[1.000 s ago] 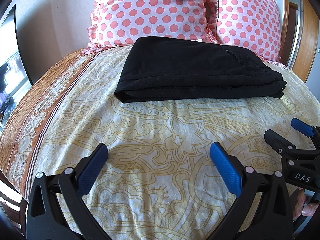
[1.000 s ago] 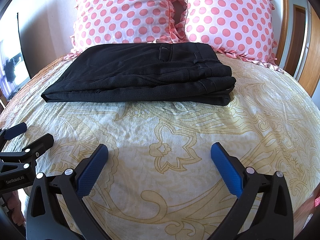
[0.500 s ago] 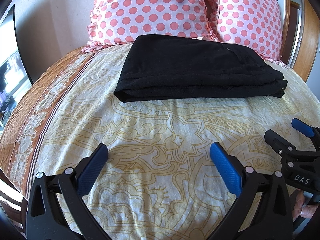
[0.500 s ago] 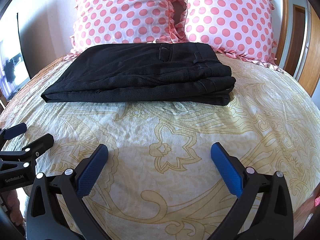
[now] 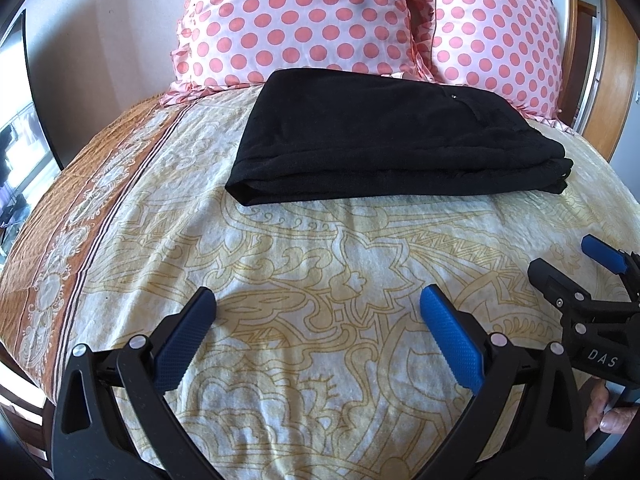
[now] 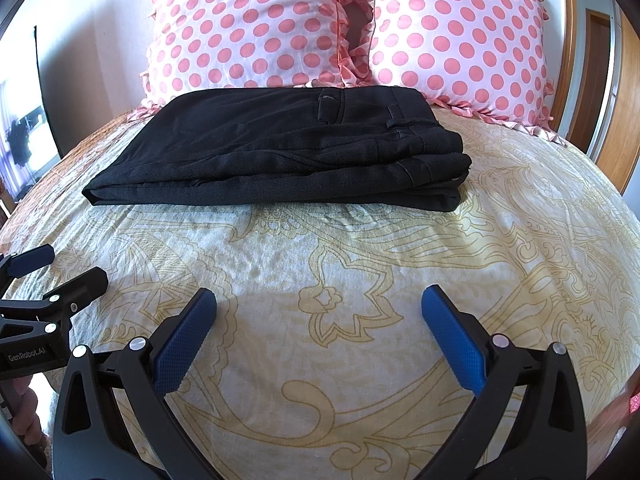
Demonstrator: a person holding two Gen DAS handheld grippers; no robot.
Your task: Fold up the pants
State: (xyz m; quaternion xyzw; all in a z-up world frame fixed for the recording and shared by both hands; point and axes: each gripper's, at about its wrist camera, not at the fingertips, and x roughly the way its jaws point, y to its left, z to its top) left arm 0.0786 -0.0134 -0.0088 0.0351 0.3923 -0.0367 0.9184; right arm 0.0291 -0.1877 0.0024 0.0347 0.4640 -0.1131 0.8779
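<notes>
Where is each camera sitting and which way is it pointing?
Left wrist: on the left gripper, facing up the bed to the folded black pants; the right gripper and fingertips show at right.
Right wrist: on the right gripper, facing the pants; the left gripper shows at left.
Shared: pants, polka-dot pillows, patterned bedspread, open jaws.
</notes>
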